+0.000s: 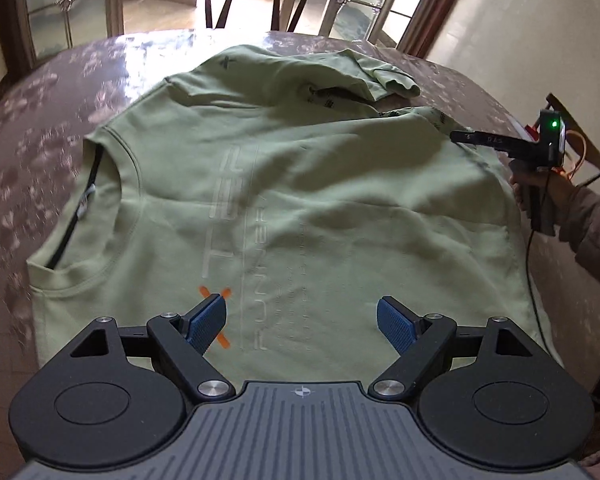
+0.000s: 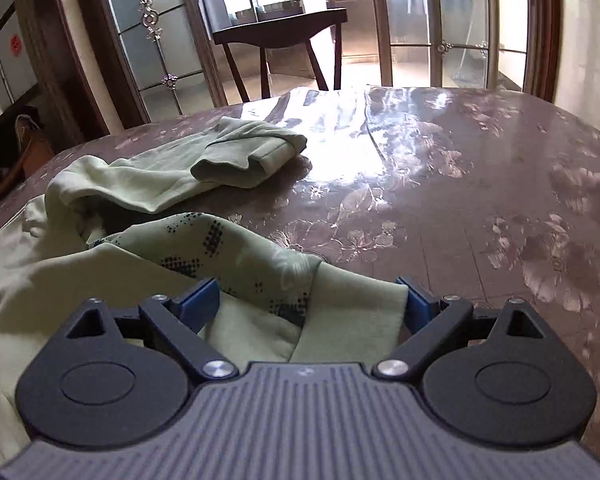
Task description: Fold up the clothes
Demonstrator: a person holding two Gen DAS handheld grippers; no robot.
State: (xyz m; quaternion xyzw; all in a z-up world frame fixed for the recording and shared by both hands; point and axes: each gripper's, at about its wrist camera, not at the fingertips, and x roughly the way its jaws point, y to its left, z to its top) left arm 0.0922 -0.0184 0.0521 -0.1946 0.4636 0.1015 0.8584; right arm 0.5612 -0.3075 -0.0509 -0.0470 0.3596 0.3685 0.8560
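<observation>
Both tongs gape empty: left tongs hover over the green shirt, right tongs straddle its hem corner, which probably needs pinching next.

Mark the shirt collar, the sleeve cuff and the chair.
shirt collar (image 1: 130, 184): left wrist view, ribbed neckline edge.
sleeve cuff (image 2: 236, 168): right wrist view, cuff band at the sleeve's end.
chair (image 2: 280, 36): right wrist view, seat front.

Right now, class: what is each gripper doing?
Left gripper: open above the shirt, holding nothing.
Right gripper: open, shirt hem between its jaws, not pinched.
</observation>
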